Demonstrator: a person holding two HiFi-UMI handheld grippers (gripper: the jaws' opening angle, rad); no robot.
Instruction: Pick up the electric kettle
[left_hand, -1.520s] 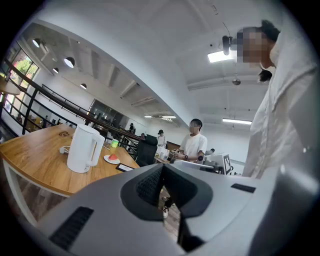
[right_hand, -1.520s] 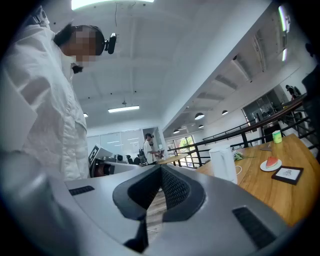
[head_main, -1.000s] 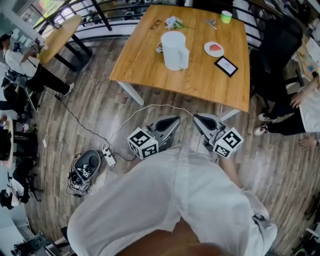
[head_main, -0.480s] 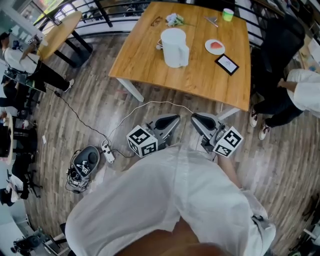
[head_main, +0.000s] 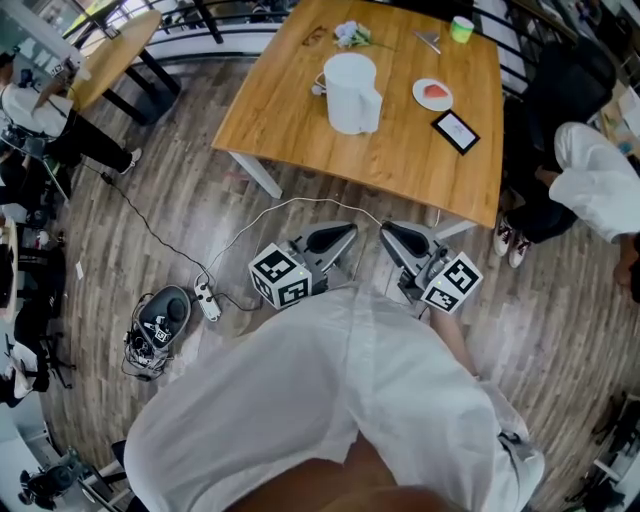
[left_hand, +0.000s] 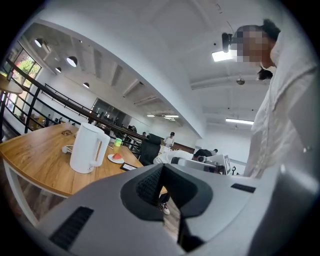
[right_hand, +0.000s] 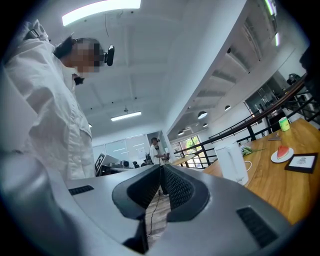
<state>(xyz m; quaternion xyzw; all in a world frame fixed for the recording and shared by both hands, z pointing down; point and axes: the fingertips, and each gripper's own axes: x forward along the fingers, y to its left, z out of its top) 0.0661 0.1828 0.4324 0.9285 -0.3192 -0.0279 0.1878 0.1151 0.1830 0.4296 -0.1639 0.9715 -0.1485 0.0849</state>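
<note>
Left tool, right tool pressed together, empty, well short of kettle on table. Risk: arriving unopened, knocking kettle over.

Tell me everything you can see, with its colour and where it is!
table: one, light wood, top of the head view
electric kettle: one, white, middle of the table
plate: one, white with something red on it, right of the kettle
cup: one, green, table's far right corner
frame: one, black, beside the plate
power strip: one, white, floor at left
left gripper: one, grey, shut and empty, over the floor
right gripper: one, grey, shut and empty, beside the left gripper
</note>
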